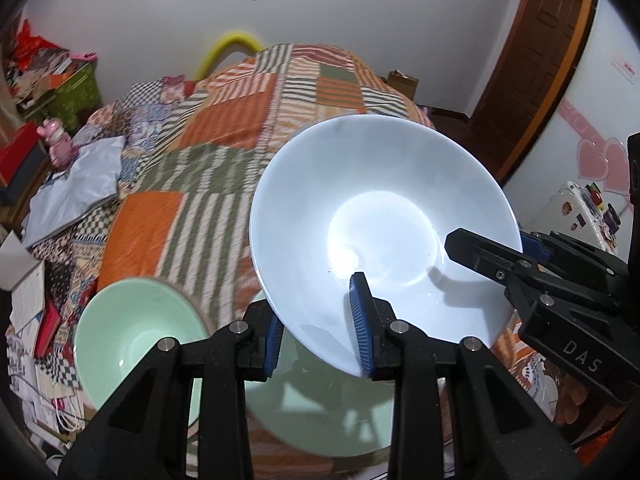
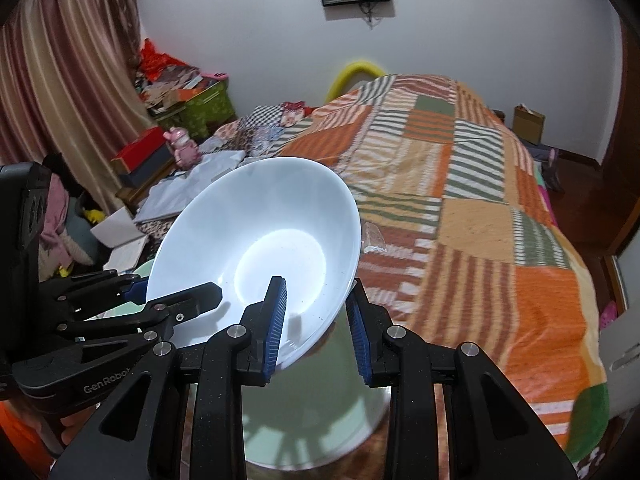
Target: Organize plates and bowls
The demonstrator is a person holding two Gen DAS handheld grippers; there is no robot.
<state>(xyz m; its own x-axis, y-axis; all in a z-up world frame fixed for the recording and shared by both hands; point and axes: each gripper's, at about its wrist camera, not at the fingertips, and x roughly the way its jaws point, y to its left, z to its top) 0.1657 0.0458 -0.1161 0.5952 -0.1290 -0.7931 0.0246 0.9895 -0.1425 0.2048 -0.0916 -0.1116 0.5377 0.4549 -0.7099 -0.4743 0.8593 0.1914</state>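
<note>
- Above the bed (image 1: 224, 128), we hold one white bowl (image 1: 384, 216) tilted in the air, both grippers clamped on its near rim: left gripper (image 1: 320, 340), right gripper (image 2: 316, 328).
- Below it lie one green plate (image 1: 320, 412) and one green bowl (image 1: 132, 340).
- Nothing looks stacked yet; we judge the sorting barely begun.

Left tool (image 1: 320, 330) and right tool (image 2: 316, 326) both clamp the white bowl's (image 1: 384, 216) rim.

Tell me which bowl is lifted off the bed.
The white glossy bowl, tilted in the air, its rim pinched by both the left gripper and right gripper. The mint-green bowl sits low beside it, ungripped.
</note>
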